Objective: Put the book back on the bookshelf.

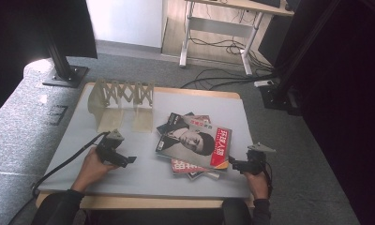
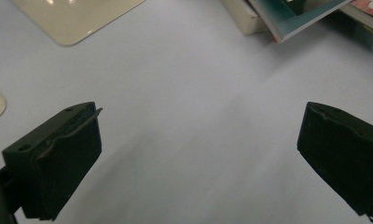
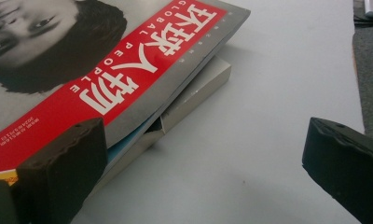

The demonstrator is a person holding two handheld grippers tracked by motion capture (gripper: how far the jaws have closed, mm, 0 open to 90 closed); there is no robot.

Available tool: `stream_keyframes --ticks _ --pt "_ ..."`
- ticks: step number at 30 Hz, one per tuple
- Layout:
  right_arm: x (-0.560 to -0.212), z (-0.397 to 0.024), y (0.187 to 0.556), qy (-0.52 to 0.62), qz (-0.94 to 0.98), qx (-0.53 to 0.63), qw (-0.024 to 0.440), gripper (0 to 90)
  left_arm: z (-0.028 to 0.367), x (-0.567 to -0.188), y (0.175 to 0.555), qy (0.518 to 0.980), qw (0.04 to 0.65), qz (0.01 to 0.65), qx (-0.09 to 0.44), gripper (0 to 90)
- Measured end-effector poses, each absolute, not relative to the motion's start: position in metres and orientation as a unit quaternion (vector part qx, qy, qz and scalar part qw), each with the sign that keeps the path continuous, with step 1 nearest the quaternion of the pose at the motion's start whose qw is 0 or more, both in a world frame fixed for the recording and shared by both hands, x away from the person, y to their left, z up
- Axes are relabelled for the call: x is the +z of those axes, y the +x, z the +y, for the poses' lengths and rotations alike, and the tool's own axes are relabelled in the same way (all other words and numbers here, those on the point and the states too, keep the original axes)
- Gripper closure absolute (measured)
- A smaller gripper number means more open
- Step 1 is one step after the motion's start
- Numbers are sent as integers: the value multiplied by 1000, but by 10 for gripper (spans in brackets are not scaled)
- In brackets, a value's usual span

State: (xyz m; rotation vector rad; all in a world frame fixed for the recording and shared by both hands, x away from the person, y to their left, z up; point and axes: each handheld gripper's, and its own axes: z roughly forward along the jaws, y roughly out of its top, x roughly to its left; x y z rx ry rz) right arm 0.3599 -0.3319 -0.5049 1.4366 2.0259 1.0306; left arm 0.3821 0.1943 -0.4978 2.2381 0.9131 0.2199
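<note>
A loose stack of magazines (image 1: pixel 195 143) lies right of the table's middle. The top magazine (image 3: pixel 128 70) has a grey portrait cover with a red title band. My right gripper (image 1: pixel 232 164) sits at the stack's near right corner. In the right gripper view its jaws (image 3: pixel 203 163) stand wide open, the left one beside the top magazine's edge and bare table between them. My left gripper (image 1: pixel 129 160) hovers over the near left of the table. It is open (image 2: pixel 198 154) with nothing between its jaws. A magazine corner (image 2: pixel 296 18) shows beyond it.
A beige folding rack (image 1: pixel 122 103) stands at the back left of the grey table (image 1: pixel 143 176), and its base plate (image 2: pixel 77 18) shows ahead of the left gripper. Beyond the table are carpet, cables (image 1: pixel 223 77), a desk frame (image 1: pixel 218 28) and black posts (image 1: pixel 59 56).
</note>
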Motion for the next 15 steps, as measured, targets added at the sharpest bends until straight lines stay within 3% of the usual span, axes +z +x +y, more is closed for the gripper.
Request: stream_keyframes --ticks 15 --pt "-490 -328 360 514 735 381 223 0 151 -469 405 885 345 303 81 0"
